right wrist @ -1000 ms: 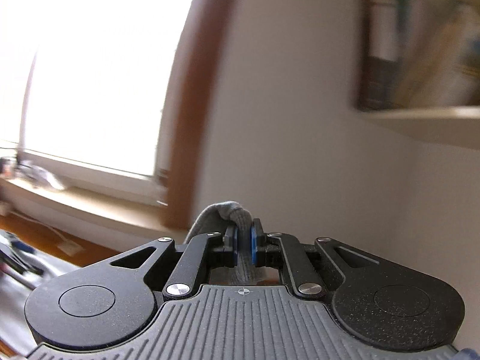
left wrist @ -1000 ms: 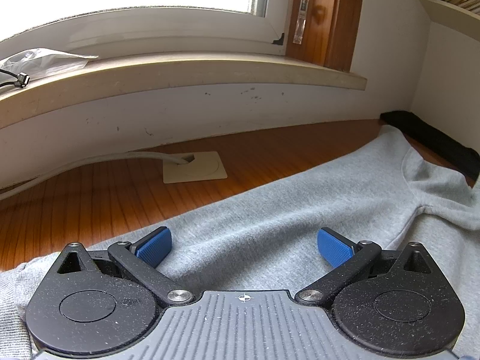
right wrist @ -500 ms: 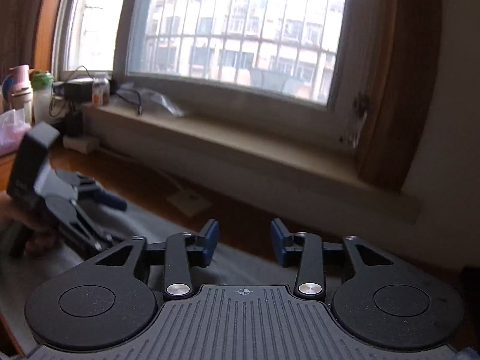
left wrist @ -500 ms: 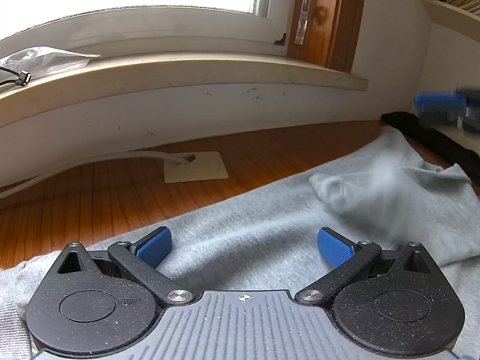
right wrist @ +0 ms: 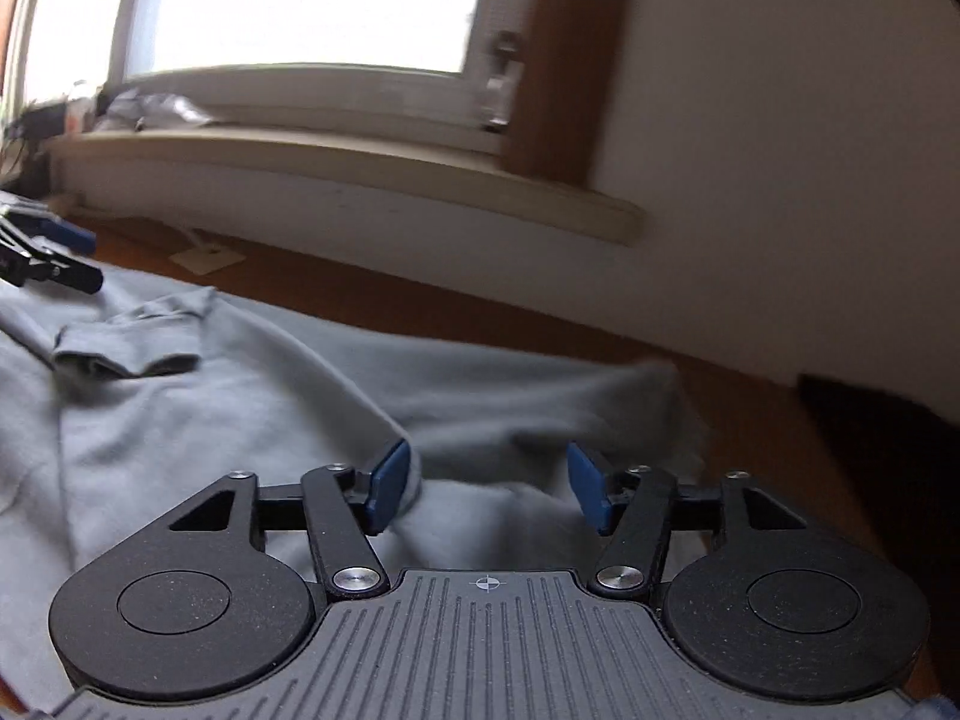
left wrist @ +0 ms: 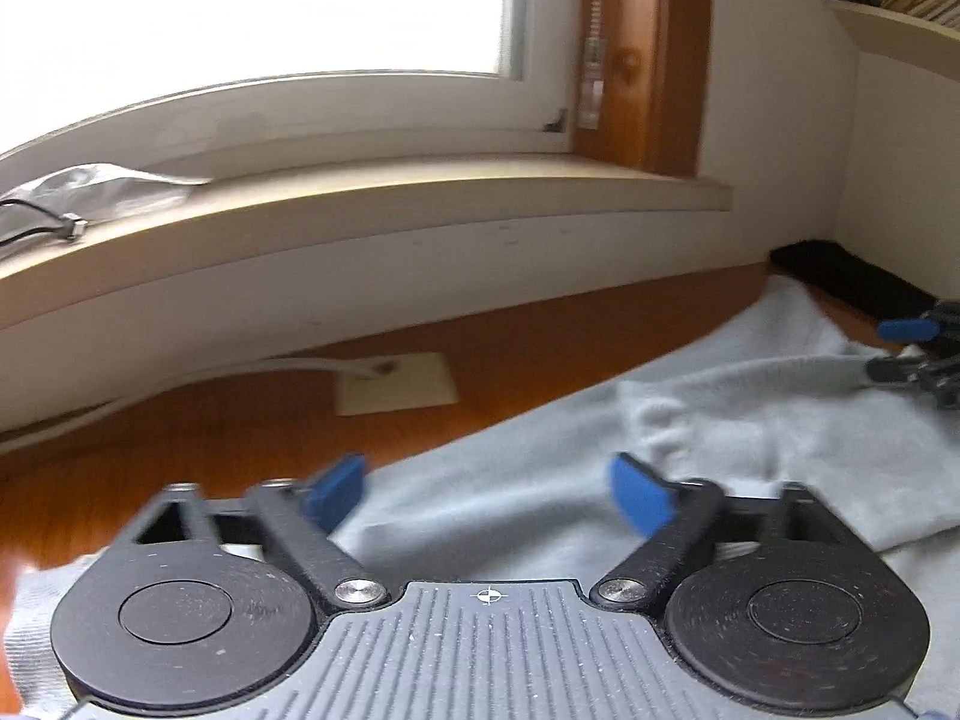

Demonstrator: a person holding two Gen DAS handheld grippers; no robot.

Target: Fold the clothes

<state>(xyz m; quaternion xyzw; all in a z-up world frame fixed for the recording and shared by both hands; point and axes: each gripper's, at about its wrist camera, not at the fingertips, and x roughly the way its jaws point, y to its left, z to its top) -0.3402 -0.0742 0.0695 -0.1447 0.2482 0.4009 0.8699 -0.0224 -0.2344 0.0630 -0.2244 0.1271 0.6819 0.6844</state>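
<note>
My right tool (right wrist: 489, 489) has just been opening, nothing pinched, pads spread over the grey sweatshirt (right wrist: 240, 396) lying flat on the wooden counter (right wrist: 750, 396). Left tool (left wrist: 487, 495) has just been narrowing but is still spread, cloth under it, not gripped. A sleeve (left wrist: 750, 402) lies folded over ahead of it.

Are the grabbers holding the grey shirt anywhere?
No. The left gripper and right gripper are both open above the grey shirt, gripping nothing.
</note>
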